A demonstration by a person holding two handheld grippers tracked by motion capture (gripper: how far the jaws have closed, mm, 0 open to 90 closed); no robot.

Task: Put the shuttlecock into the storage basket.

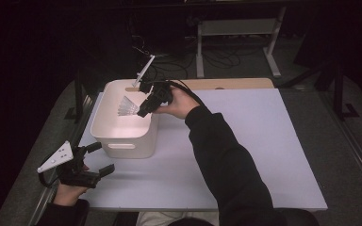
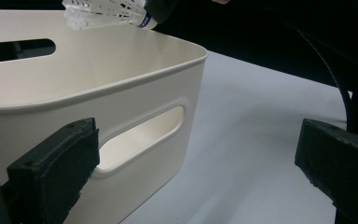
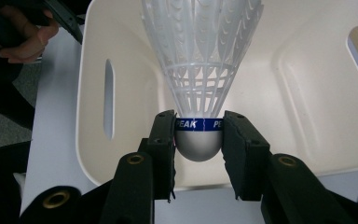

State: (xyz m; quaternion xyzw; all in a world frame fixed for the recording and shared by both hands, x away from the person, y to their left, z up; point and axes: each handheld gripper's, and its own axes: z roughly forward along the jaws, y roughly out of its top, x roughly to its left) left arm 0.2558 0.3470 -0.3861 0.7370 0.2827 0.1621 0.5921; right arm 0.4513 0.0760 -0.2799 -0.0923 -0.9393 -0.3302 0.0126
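A white plastic shuttlecock (image 3: 200, 70) with a blue band and a grey-white cork is pinched at its head by my right gripper (image 3: 199, 140), which is shut on it. In the high view the right gripper (image 1: 143, 109) holds the shuttlecock (image 1: 127, 107) over the inside of a white bin (image 1: 127, 141), skirt pointing into the bin. The bin (image 3: 303, 93) looks bare inside. My left gripper (image 1: 99, 157) rests open at the table's near left corner, beside the bin's front wall, nothing between its jaws. In the left gripper view the bin's handle slot (image 2: 140, 140) is close, and the shuttlecock (image 2: 107, 11) hangs above the rim.
The bin stands at the back left of a pale lavender table top (image 1: 245, 150). A wooden strip (image 1: 235, 84) runs along the far edge. A white stand (image 1: 143, 70) rises behind the bin. Dark floor and a table frame (image 1: 235, 33) lie beyond.
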